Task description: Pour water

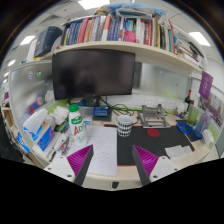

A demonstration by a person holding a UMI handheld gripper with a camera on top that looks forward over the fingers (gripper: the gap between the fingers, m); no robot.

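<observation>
Standing beyond open tongs (110, 165): cup (125, 126), seemingly.

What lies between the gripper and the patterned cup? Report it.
In the gripper view, only a black mat and the edge of a white paper sheet lie between the open gripper and the patterned cup; nothing stands there.

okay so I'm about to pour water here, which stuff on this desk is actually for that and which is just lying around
For the job: the clear bottle with a green label; the patterned cup; the gripper, fingers open, nothing between them.

Just lying about: the monitor, the books on the shelf, the papers, the dark mat.
</observation>
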